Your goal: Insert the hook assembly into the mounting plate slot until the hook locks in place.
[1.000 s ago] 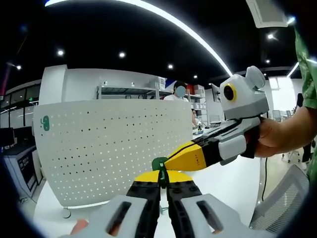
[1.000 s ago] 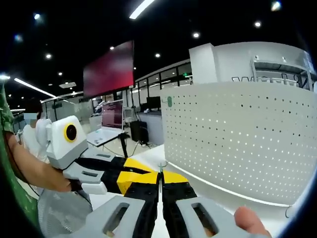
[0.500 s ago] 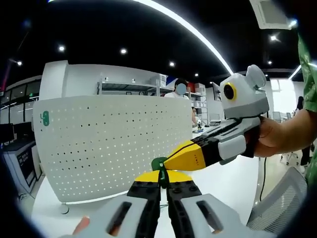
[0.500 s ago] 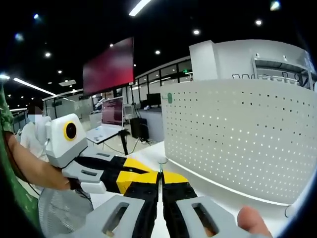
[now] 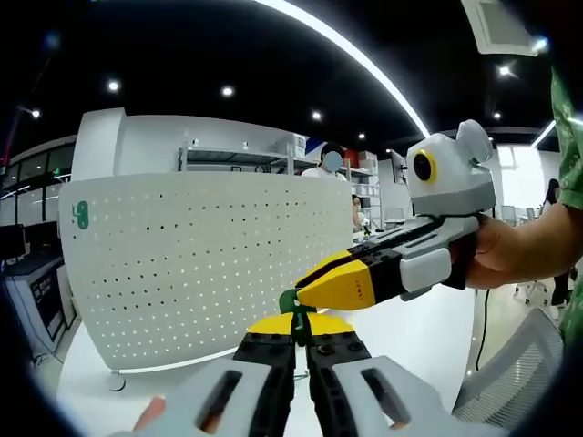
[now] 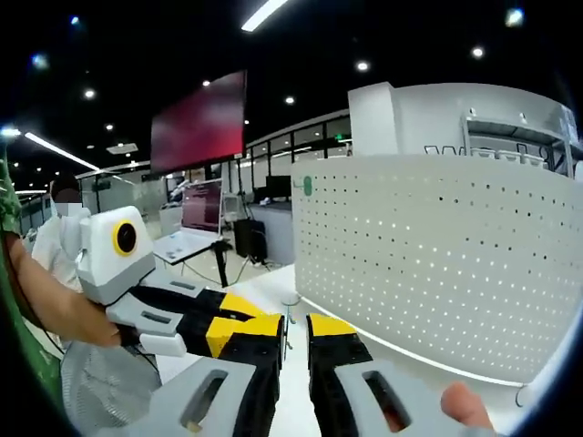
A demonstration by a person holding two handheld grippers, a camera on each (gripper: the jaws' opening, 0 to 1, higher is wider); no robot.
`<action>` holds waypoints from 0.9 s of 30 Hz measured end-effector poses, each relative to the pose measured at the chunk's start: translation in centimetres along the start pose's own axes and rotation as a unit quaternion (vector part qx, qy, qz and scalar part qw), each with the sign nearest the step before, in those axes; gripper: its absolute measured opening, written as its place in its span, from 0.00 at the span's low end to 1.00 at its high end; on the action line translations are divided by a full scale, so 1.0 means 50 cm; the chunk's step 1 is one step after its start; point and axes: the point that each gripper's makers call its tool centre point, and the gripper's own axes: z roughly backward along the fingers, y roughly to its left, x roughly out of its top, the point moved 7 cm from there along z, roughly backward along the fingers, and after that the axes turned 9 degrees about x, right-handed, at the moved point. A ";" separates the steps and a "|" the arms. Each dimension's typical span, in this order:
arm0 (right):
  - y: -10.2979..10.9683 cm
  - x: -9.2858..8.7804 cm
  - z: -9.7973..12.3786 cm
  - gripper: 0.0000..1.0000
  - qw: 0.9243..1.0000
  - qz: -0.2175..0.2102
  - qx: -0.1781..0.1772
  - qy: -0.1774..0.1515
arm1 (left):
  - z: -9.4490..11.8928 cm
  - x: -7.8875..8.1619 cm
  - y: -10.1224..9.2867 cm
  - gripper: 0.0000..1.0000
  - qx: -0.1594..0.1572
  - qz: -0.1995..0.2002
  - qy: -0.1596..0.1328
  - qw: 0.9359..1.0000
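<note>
In the left gripper view, the left tongs (image 5: 301,339) pinch the small green hook assembly (image 5: 291,301) in front of the white perforated mounting plate (image 5: 196,264). In the right gripper view, the right tongs (image 6: 294,330) stand spread. Insertion pends; next, align hook with slot.

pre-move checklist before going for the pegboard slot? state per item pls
1. Left gripper shut on the green hook: ok.
2. Right gripper clear of the hook, jaws apart: ok, though its tips sit close beside the hook in the left gripper view.
3. White perforated mounting plate upright on the table: ok.
4. Hook seated in a slot: not ok, it is held short of the plate.
5. Target slot picked out: cannot tell.
6. Green piece already on the plate's upper corner: ok.
</note>
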 end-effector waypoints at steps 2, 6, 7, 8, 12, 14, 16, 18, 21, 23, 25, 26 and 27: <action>0.001 0.000 0.001 0.09 1.000 0.000 0.000 -0.001 | -0.001 0.000 0.002 0.02 0.001 0.001 0.001 1.000; -0.002 0.000 0.005 0.11 1.000 0.006 -0.002 -0.001 | -0.001 0.001 0.006 0.02 0.005 0.000 0.001 1.000; -0.002 0.000 0.005 0.11 1.000 0.007 -0.003 -0.002 | -0.001 0.002 0.008 0.02 0.006 0.001 0.000 1.000; -0.003 0.000 0.006 0.11 1.000 0.009 -0.004 -0.002 | -0.001 0.002 0.009 0.02 0.008 0.001 0.000 1.000; -0.006 0.001 0.009 0.13 1.000 0.018 -0.006 -0.002 | -0.001 0.003 0.015 0.02 0.013 0.001 0.001 1.000; -0.008 0.001 0.012 0.14 1.000 0.022 -0.008 -0.002 | -0.001 0.004 0.018 0.02 0.017 0.003 0.000 1.000; -0.011 0.001 0.015 0.15 1.000 0.023 -0.011 -0.003 | 0.000 0.005 0.021 0.02 0.020 0.003 0.000 1.000; -0.015 0.002 0.018 0.19 1.000 0.023 -0.014 -0.005 | 0.001 0.007 0.027 0.02 0.025 0.003 0.000 1.000; -0.018 0.001 0.021 0.21 1.000 0.025 -0.019 -0.005 | 0.001 0.011 0.032 0.02 0.028 0.004 -0.001 1.000; -0.020 0.000 0.023 0.22 1.000 0.023 -0.019 -0.005 | 0.001 0.012 0.035 0.02 0.030 0.004 -0.001 1.000; -0.021 -0.001 0.024 0.23 1.000 0.021 -0.019 -0.004 | 0.001 0.014 0.037 0.02 0.033 0.004 -0.001 0.999; -0.021 -0.002 0.024 0.25 1.000 0.021 -0.019 -0.004 | 0.001 0.014 0.039 0.02 0.034 0.004 -0.001 0.999; -0.022 -0.003 0.025 0.26 1.000 0.019 -0.020 -0.004 | 0.001 0.015 0.040 0.02 0.035 0.004 -0.001 0.999</action>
